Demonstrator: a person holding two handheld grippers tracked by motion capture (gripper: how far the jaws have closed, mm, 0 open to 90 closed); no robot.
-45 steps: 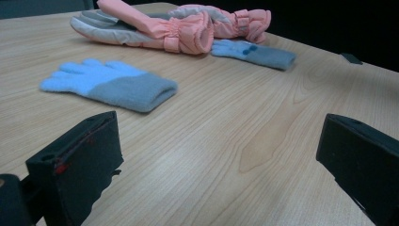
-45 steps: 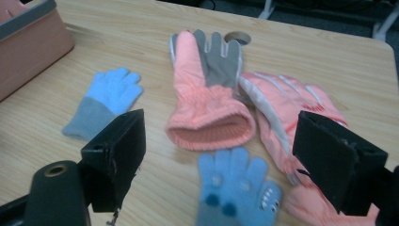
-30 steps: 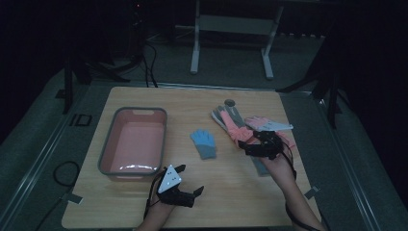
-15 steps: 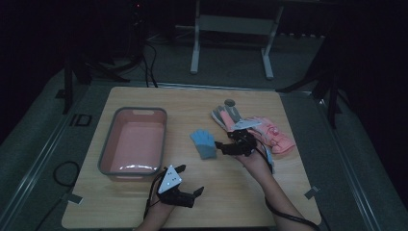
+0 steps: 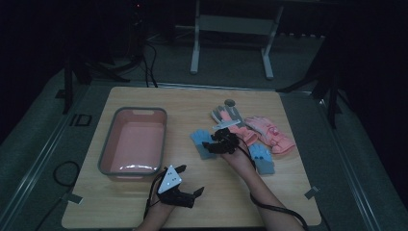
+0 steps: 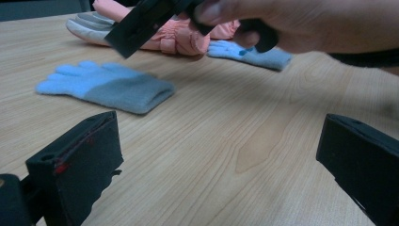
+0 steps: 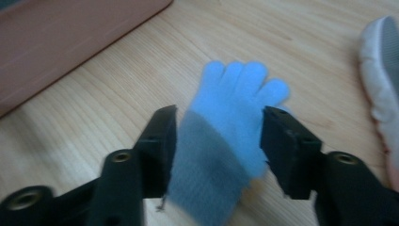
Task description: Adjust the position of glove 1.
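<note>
- Nearest the person, the left gripper (image 5: 185,185) sits low over the front of the wooden table (image 5: 288,202); in the left gripper view its jaws stand wide apart with only bare wood between them.
- The table is pale, grained wood, lit against a dark room.
- A pink tub (image 5: 136,144) stands on the table's left half, its long side running front to back.
- The right gripper (image 5: 208,147) is over the blue glove (image 5: 201,143) near the table's middle, just right of the tub.
- Its jaws have just been closing; in the right gripper view they stand about half open, astride the glove (image 7: 230,122) at its cuff. Whether the pads press on it yet I cannot tell.
- The glove lies flat, long axis front to back, blue fingers pointing to the far edge, grey cuff toward the person.
- A second blue glove (image 5: 262,158) lies right of the hand.
- Further back lie pink gloves (image 5: 269,134) and a grey glove (image 5: 226,115).
- Beyond the table, dark floor, cables and a metal stand (image 5: 231,29).
</note>
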